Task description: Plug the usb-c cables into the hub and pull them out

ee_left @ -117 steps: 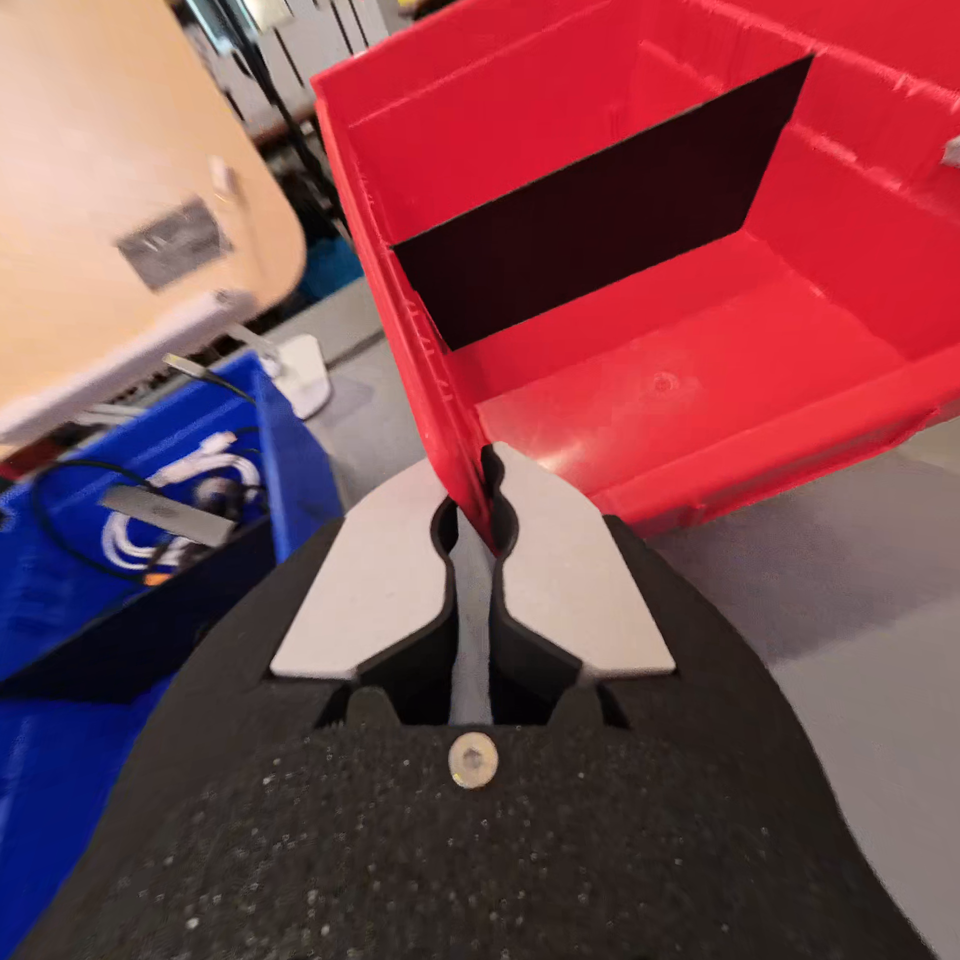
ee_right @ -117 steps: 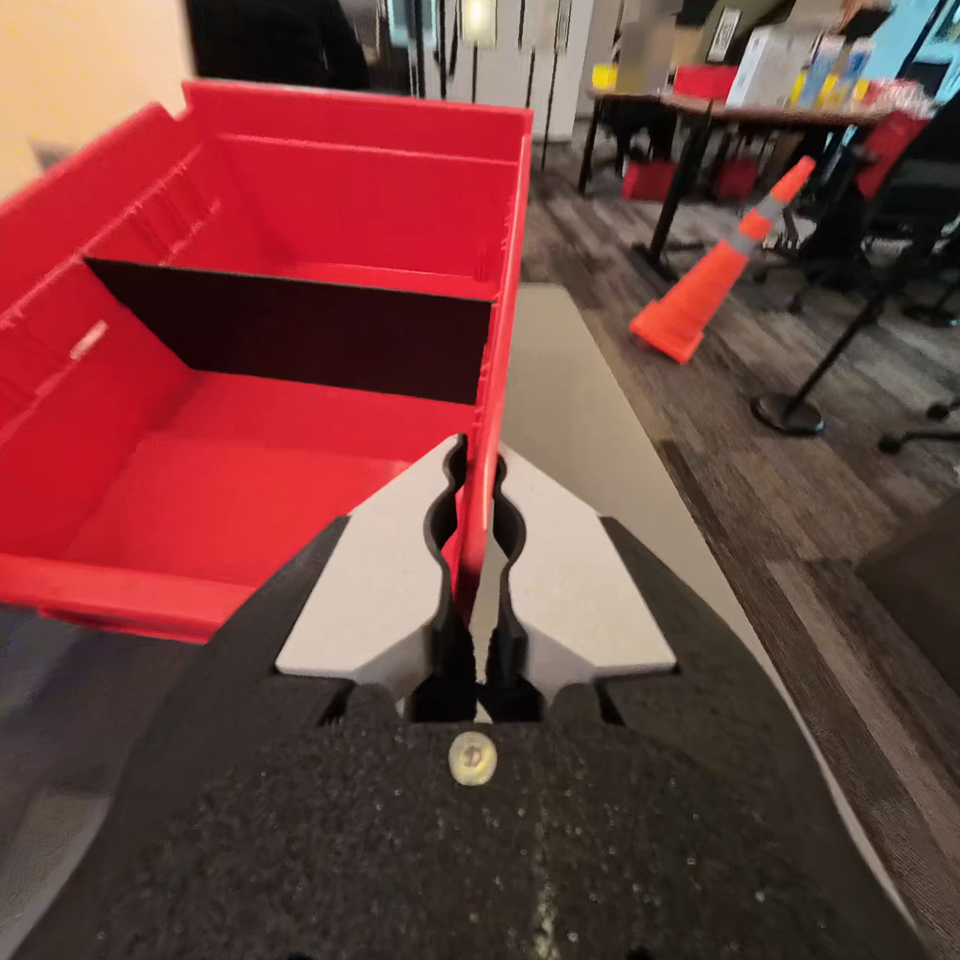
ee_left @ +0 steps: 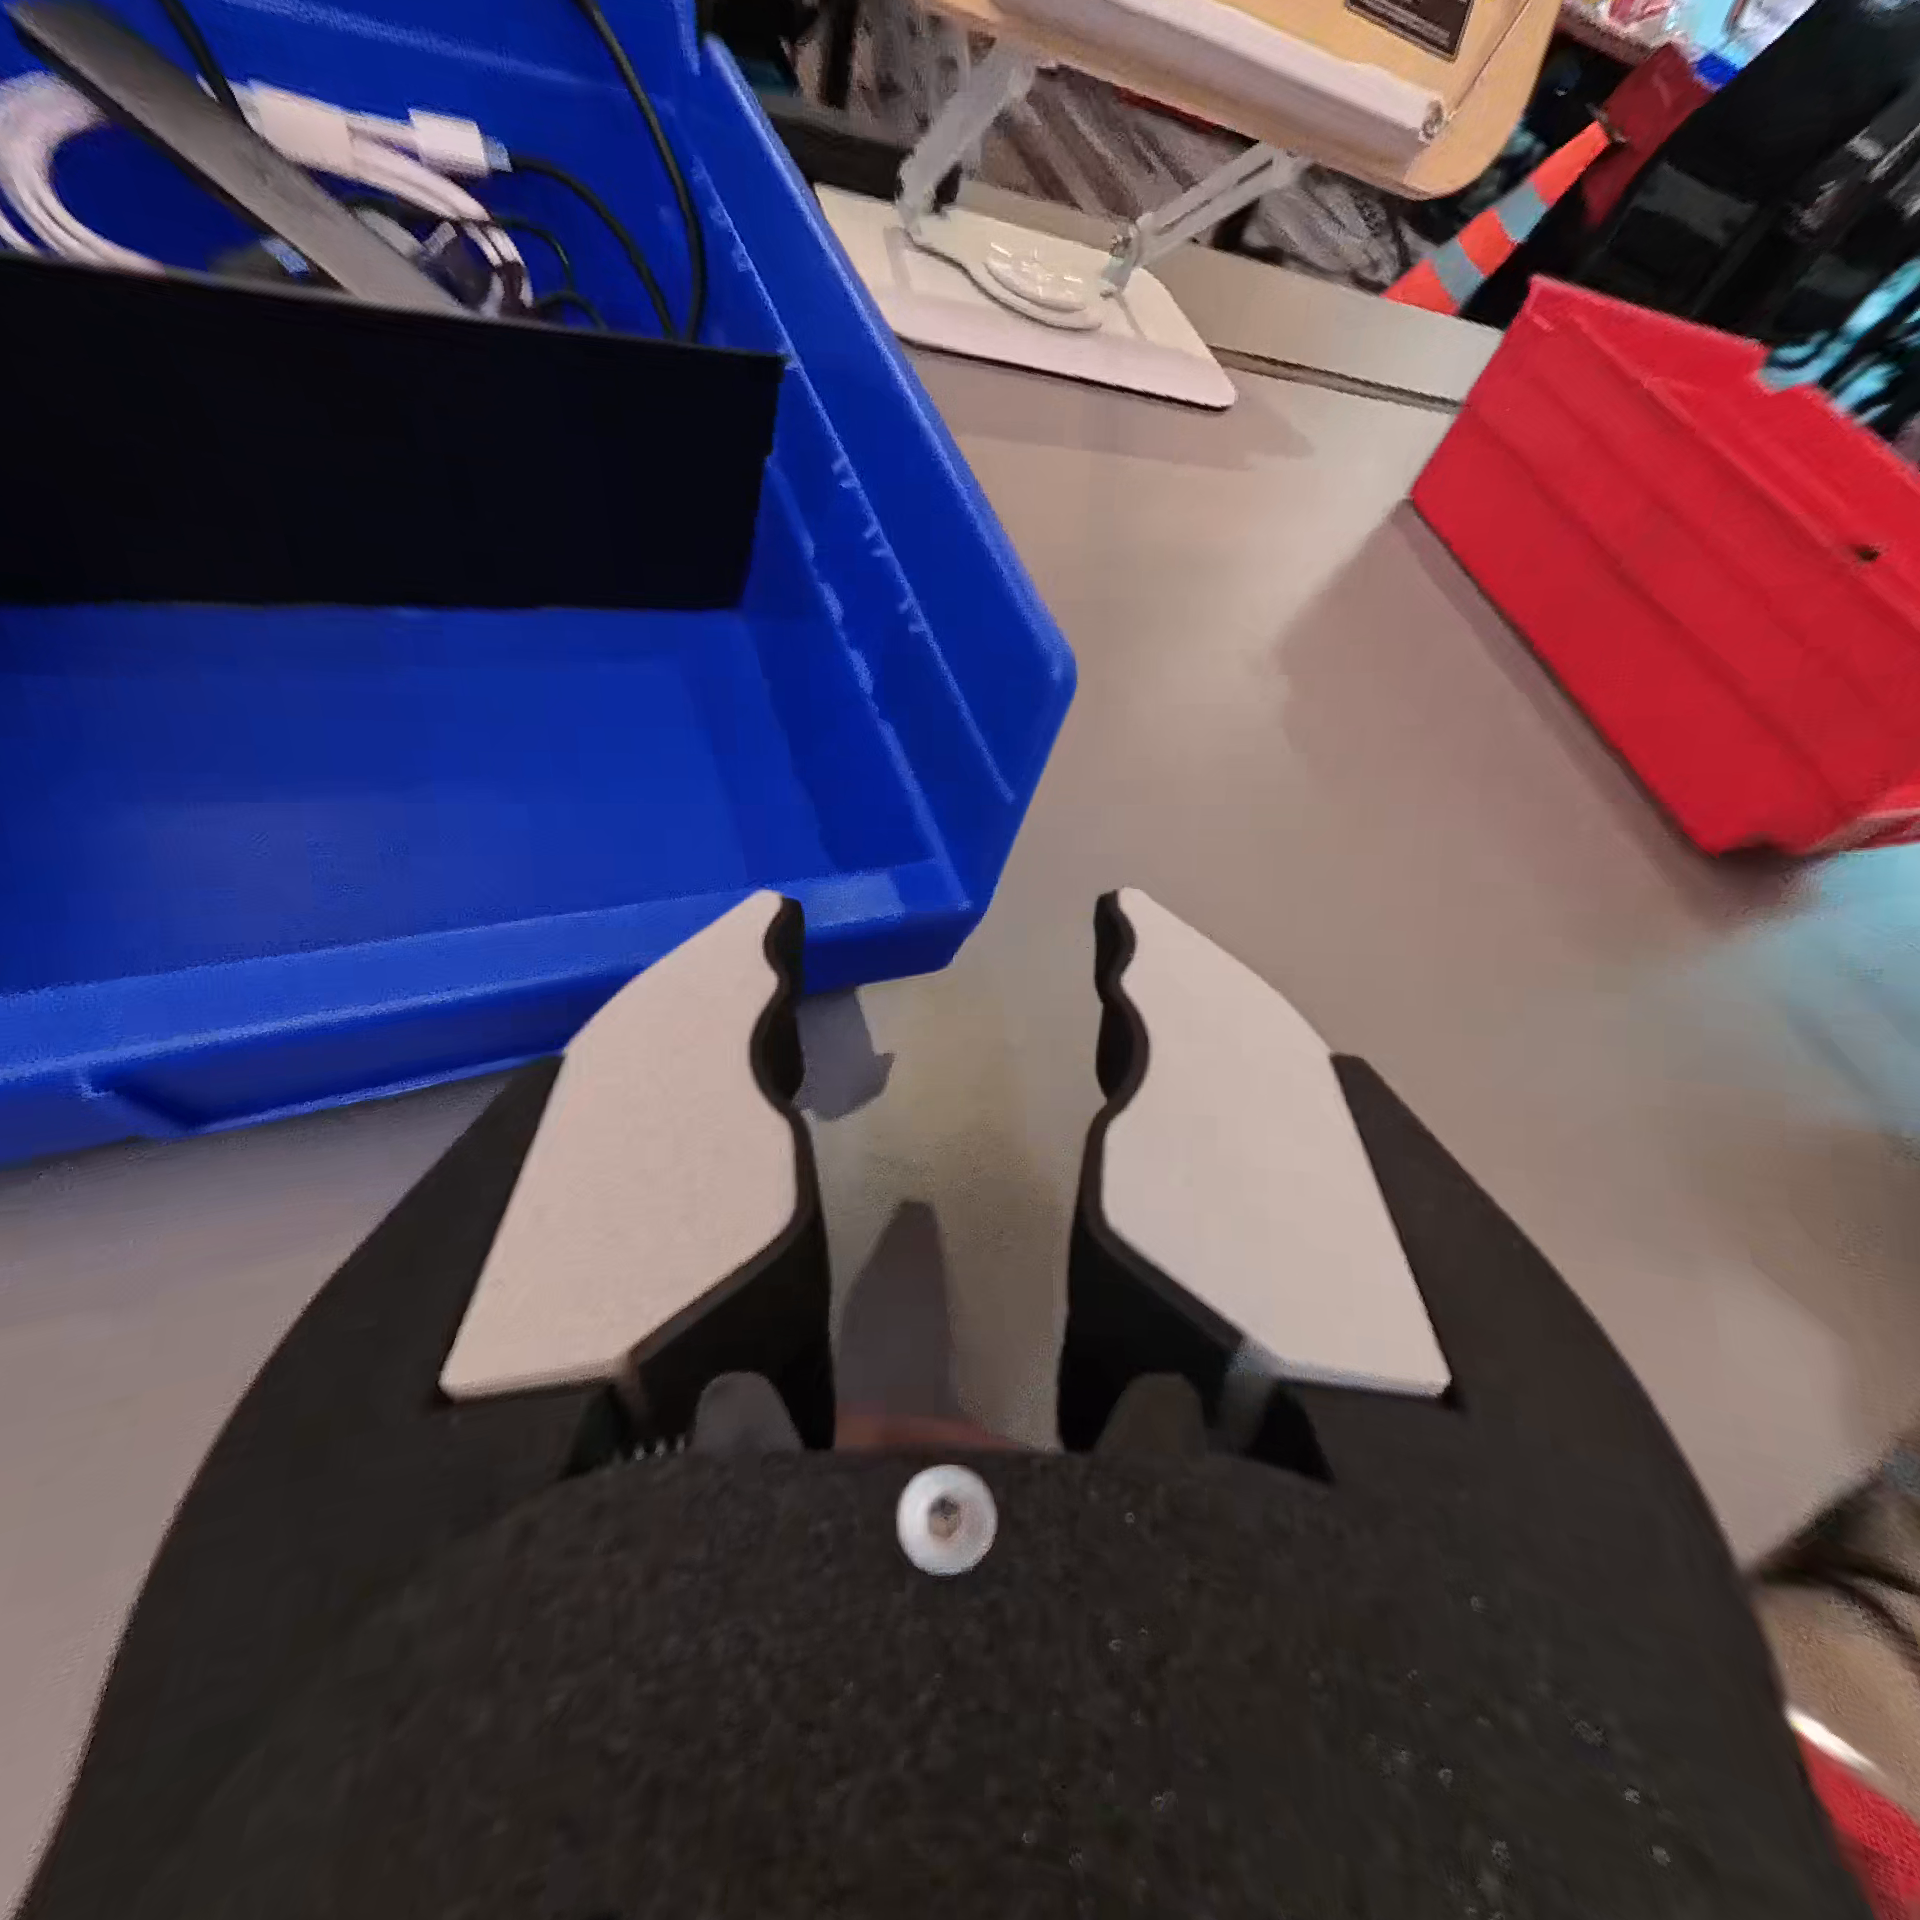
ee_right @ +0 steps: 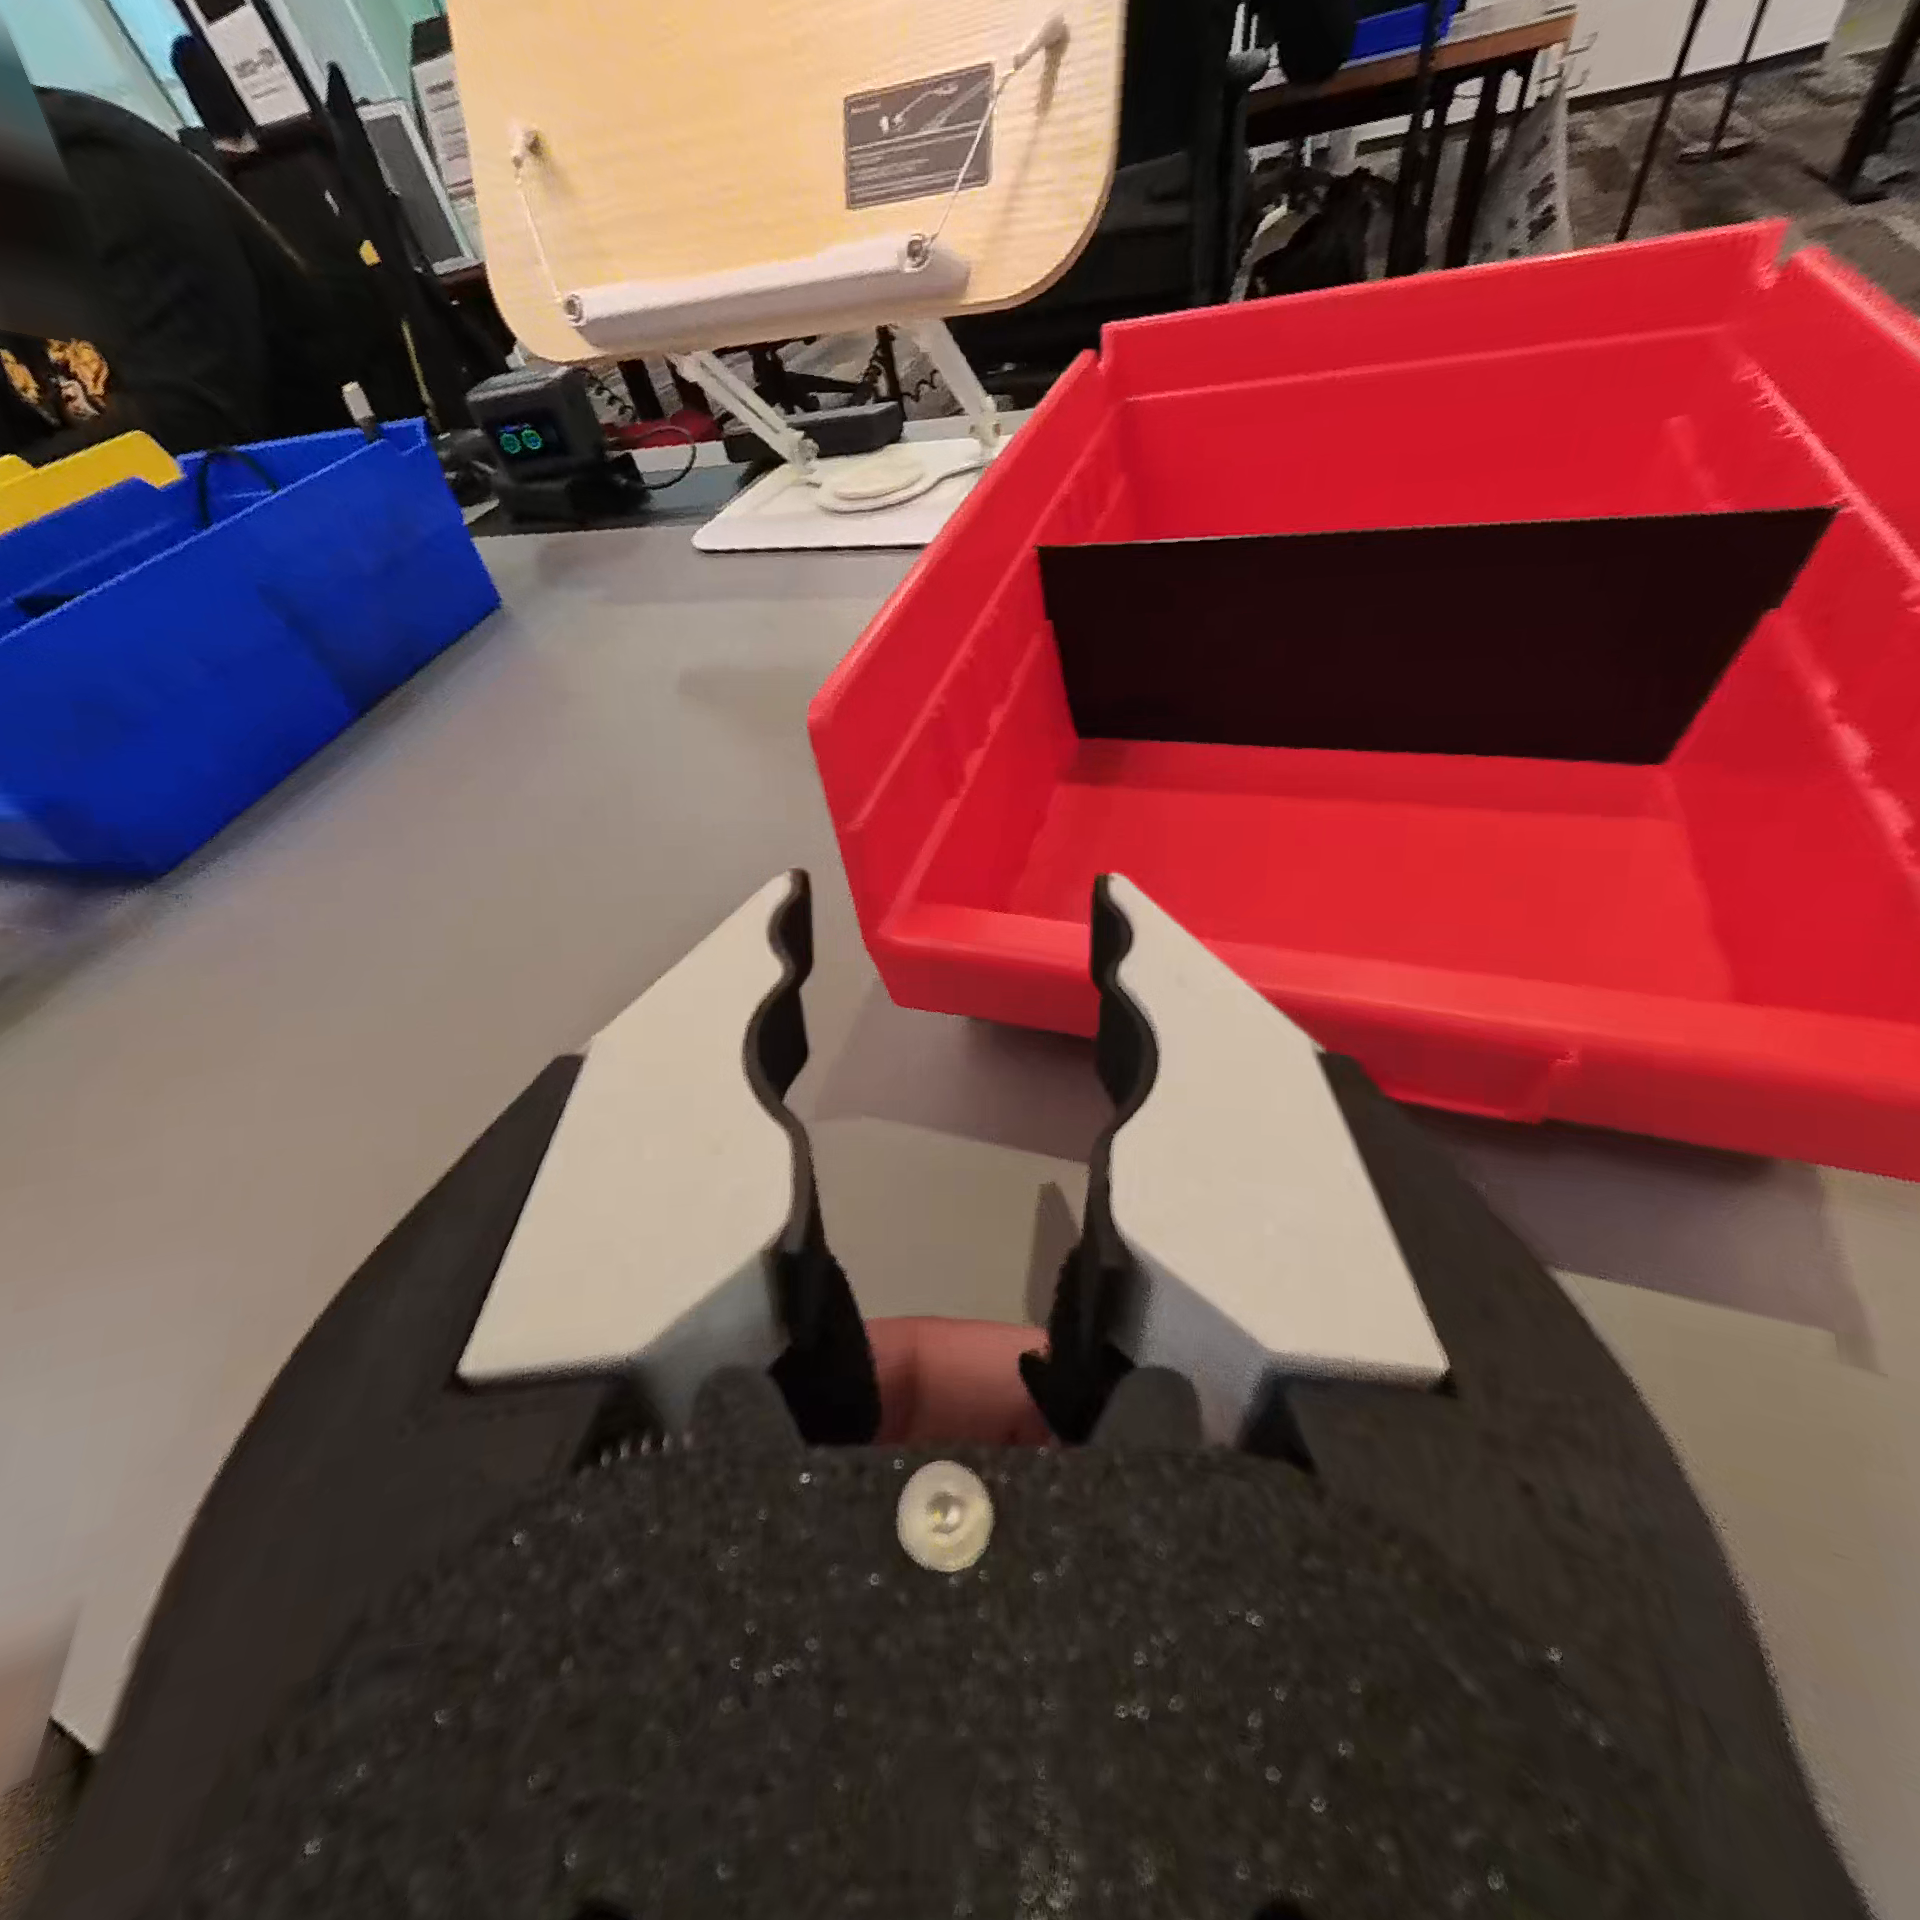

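Both claws are spread apart and hold nothing. My left claw point(ee_left: 940, 997) hangs low over the grey table point(ee_left: 1299, 831), just off the near right corner of the blue bin point(ee_left: 894, 582); my right claw point(ee_right: 945, 987) sits just short of the near left corner of the red bin point(ee_right: 1039, 956). The cables point(ee_left: 343, 135), white ones and thin black ones, lie tangled in the blue bin's far compartment, behind its black divider point(ee_left: 395, 468), with a flat grey bar point(ee_left: 208, 156) across them that I take to be the hub, though I cannot be sure. The near compartment is bare as far as I can see, and so is what shows of the red bin on either side of its own divider point(ee_right: 1403, 644). Nothing is plugged or gripped yet, so I judge the task is at its start, with the reach into the far compartment to come. The risks I see: the cables are looped over one another, so lifting one plug could drag the rest, or the hub, up and over the bin wall. The divider stands tall, and a low approach from here would knock it or shove the bin toward the table's left edge. A small grey piece point(ee_left: 847, 1060) lies on the table touching or just beside my left claw's left finger point(ee_left: 665, 1143); I cannot tell what it is, and a careless sweep could push it away. A tilted board on a white stand point(ee_right: 852, 499) stands at the far edge of the table, between the bins.
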Available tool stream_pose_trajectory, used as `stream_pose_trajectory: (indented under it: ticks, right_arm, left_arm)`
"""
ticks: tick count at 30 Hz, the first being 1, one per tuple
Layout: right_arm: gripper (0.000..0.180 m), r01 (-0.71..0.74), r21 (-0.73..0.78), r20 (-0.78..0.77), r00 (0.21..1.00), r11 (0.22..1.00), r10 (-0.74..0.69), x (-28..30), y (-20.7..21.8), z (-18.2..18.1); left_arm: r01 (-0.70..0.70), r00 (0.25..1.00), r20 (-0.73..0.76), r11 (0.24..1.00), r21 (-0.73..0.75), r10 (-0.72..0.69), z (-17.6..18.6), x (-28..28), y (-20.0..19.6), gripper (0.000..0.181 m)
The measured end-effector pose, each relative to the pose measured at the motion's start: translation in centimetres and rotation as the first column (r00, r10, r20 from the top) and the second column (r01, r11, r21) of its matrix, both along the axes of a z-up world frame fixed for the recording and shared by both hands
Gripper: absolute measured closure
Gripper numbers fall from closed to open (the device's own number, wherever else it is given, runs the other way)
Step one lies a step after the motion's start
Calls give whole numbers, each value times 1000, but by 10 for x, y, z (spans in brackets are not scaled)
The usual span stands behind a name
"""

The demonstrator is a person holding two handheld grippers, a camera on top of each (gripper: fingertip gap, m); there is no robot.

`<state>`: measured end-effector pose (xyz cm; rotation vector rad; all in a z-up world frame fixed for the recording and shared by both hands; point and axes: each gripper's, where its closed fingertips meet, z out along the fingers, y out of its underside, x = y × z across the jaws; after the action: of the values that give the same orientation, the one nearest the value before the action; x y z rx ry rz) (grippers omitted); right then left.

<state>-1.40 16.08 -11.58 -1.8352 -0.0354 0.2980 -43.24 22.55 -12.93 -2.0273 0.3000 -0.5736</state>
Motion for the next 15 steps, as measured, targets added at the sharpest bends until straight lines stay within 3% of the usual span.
stream_pose_trajectory:
  ticks: [5, 11, 15]
  right_arm:
    - [127, -11, -11, 27, 1000, 1000, 11, -2, 2, -5]
    - [127, -22, -37, 10, 1000, 999, 23, 3, 3, -11]
    - [127, -18, -46, 12, 1000, 999, 19, 5, 3, -13]
  left_arm:
    - [-51, 991, 117, 988, -148, 69, 32, -15, 34, 137]
    - [-199, 977, 30, 946, -255, 213, 62, -55, 144, 129]
    - [-366, 926, -49, 863, -348, 374, 48, -92, 221, 126]
